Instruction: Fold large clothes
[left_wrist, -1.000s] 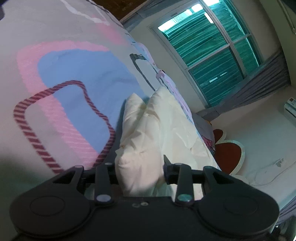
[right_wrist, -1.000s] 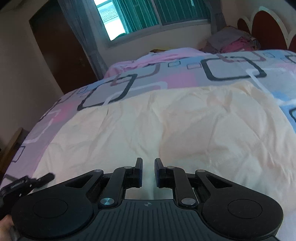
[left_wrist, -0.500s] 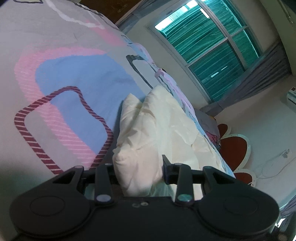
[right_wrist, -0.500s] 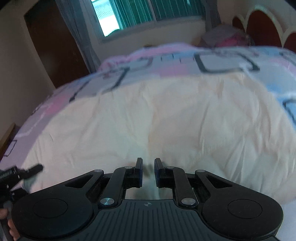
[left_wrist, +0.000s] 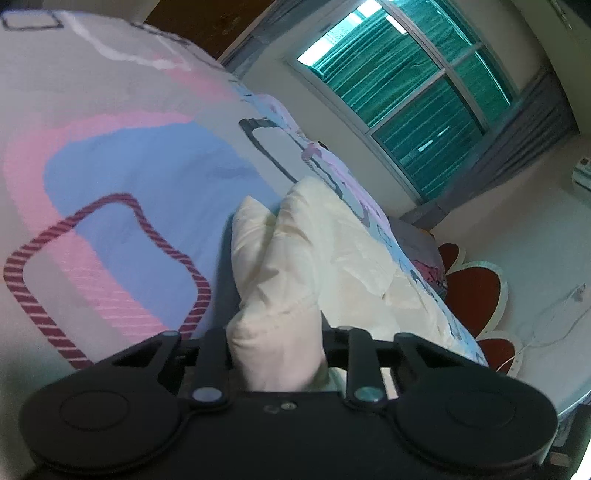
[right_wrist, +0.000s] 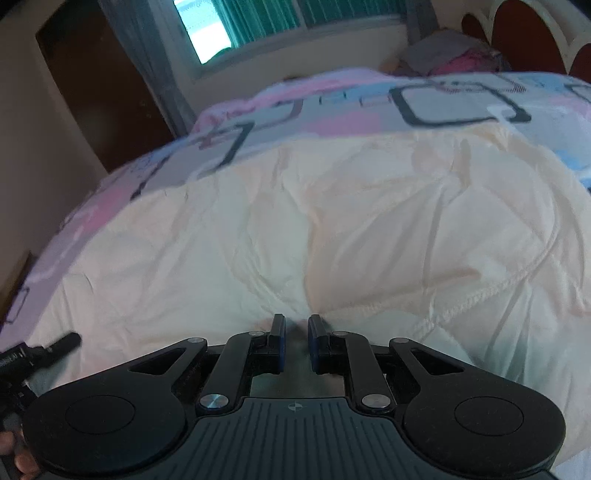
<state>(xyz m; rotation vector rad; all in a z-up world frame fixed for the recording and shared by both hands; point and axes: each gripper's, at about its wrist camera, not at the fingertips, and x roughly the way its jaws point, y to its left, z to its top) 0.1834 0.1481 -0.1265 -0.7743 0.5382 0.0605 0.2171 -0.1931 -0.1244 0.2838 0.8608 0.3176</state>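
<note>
A large cream garment (right_wrist: 369, 221) lies spread over the patterned bed cover (right_wrist: 443, 103). My right gripper (right_wrist: 295, 325) is shut on a pinch of it at its near edge, and creases run into the narrow gap between the jaws. In the left wrist view a bunched end of the cream garment (left_wrist: 332, 266) rises from the bed cover (left_wrist: 110, 166). My left gripper (left_wrist: 275, 332) has its jaws closing on this thick fold, which fills the space between them. The left gripper (right_wrist: 55, 345) also shows at the lower left of the right wrist view, at the garment's left end.
A window (left_wrist: 406, 92) with green blinds and grey curtains faces the bed. A red and white headboard (left_wrist: 476, 291) stands at one end, with a pile of clothes (right_wrist: 454, 55) near it. A dark door (right_wrist: 92, 74) is at the back left. A person's hand (right_wrist: 18, 458) shows at the lower left.
The left jaws have drawn closer together on the cream fold and that view has rolled a little. The right gripper has sunk nearer to the garment, still pinching it.
</note>
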